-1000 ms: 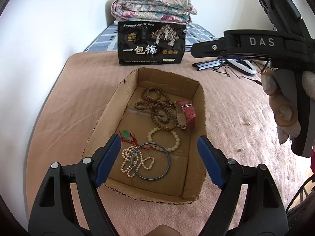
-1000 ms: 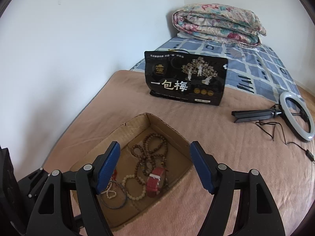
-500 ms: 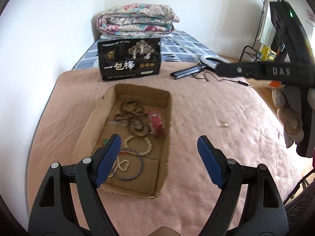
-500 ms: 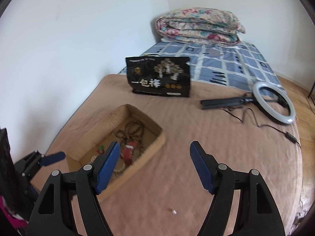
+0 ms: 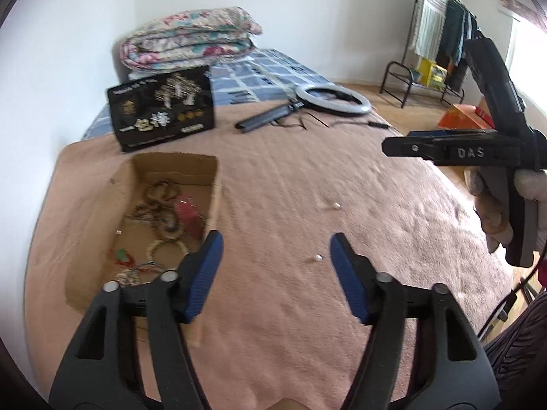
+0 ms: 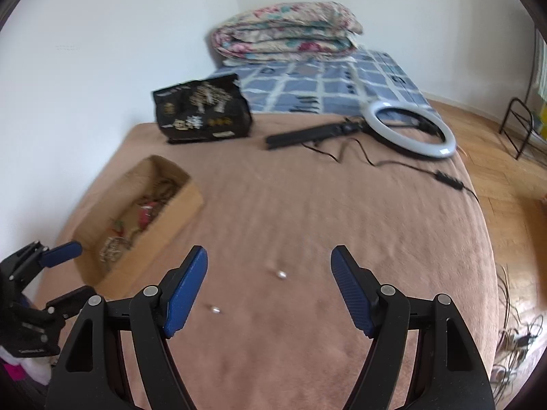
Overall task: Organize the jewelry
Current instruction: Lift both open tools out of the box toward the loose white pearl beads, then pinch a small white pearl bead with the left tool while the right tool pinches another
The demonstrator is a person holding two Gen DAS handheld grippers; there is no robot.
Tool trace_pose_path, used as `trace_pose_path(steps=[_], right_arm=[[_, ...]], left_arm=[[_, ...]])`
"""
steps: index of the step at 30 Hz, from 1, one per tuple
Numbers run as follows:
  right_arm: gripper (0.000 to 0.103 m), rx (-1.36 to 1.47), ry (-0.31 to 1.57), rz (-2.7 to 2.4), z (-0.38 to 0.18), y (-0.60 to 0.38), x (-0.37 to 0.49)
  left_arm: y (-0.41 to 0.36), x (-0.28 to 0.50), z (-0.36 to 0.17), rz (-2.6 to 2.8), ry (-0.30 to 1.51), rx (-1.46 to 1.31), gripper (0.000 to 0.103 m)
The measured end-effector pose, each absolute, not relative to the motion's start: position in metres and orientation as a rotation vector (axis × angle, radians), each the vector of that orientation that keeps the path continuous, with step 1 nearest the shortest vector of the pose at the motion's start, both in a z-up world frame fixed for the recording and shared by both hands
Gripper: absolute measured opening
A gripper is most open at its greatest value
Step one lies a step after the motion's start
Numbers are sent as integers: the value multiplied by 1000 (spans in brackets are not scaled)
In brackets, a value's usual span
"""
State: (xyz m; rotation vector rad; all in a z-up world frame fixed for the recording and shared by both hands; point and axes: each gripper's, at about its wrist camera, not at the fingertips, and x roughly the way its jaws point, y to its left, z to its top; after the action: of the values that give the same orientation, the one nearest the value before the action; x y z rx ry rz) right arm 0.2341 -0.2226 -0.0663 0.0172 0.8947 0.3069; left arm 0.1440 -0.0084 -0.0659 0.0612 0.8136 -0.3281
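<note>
Closing left hand-held gripper [image 5: 276, 239] above pink blanket [image 5: 280, 324], nothing between, right hand-held gripper [image 6: 269, 252] spread wide, tiny white bead [image 5: 318, 257] nearby, brown cardboard box of jewelry [image 5: 211, 184] beside

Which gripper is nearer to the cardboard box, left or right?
Left. The left gripper hovers right beside the box, one finger overlapping its near corner; its jaws are closing on nothing. The right gripper hovers farther out over the blanket.

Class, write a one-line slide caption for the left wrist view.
Left gripper closing, empty, over a pink blanket near two loose beads, jewelry box alongside.
</note>
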Motion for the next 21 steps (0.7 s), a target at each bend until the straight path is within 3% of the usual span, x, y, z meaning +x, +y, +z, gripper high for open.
trace_pose_path(steps=[10,15,19,21], right_arm=[[74,47,947,323,-113,-241,246],[74,28,966,338,-133,-236,254],[57,8,992,355,-148,-230,261],[55,1,1005,365,-155,-228,264]], left_arm=[[-53,157,-108,-426,912,92,38],[-67,168,-130,-454,965,87,37],[-77,177,-149,-468,1006,97,30],[-80,181,-157,-468,1024,94,30]])
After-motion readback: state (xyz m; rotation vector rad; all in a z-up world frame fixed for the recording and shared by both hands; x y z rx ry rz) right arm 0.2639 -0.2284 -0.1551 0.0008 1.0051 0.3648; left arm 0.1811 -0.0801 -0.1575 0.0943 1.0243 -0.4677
